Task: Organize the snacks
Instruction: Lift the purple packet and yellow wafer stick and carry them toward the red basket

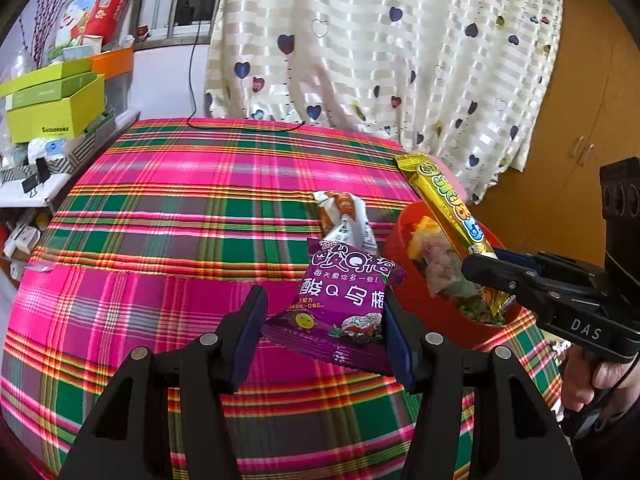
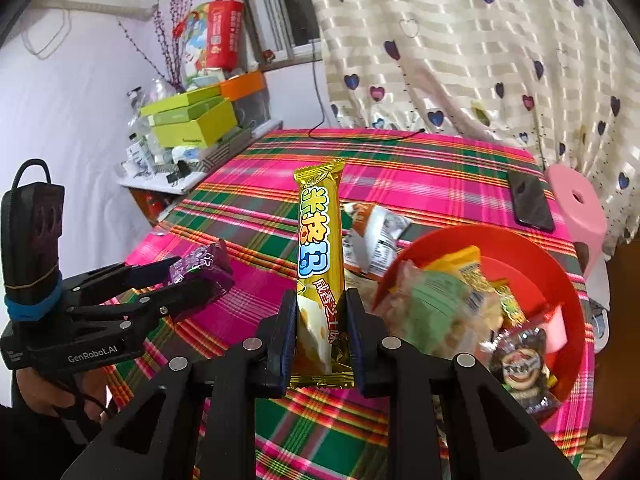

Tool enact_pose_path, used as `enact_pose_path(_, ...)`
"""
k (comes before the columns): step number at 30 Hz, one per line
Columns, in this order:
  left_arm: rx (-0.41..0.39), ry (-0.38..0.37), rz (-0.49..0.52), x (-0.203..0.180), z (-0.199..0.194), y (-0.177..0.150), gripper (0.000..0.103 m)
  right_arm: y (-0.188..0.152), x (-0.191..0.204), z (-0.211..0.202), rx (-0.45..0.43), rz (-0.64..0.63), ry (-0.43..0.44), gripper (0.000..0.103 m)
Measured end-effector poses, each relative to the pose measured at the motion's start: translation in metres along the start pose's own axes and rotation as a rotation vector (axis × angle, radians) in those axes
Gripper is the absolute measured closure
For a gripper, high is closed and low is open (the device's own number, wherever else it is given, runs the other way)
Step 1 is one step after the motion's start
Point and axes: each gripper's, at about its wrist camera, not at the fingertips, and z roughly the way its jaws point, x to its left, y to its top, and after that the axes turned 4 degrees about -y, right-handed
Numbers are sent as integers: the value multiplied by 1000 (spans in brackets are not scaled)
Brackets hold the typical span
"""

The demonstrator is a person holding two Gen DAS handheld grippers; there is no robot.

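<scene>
We are mid-collection: our left gripper (image 1: 324, 332) pinches the purple packet (image 1: 340, 304) above the plaid cloth (image 1: 168, 208), beside the red bowl (image 2: 568, 280), while our right gripper (image 2: 322, 340) clamps the yellow bar (image 2: 320, 264) upright near the bowl's rim. Next, we judge, each snack must be carried over the bowl and released.

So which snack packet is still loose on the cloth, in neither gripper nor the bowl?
The white-and-orange packet, lying on the plaid cloth beside the red bowl.
</scene>
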Motion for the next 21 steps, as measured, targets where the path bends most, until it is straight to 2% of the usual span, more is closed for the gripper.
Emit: enact_pose_path(21, 3, -75, 44, -29, 6, 2, 47, -21, -51, -29, -20, 102, -84, 82)
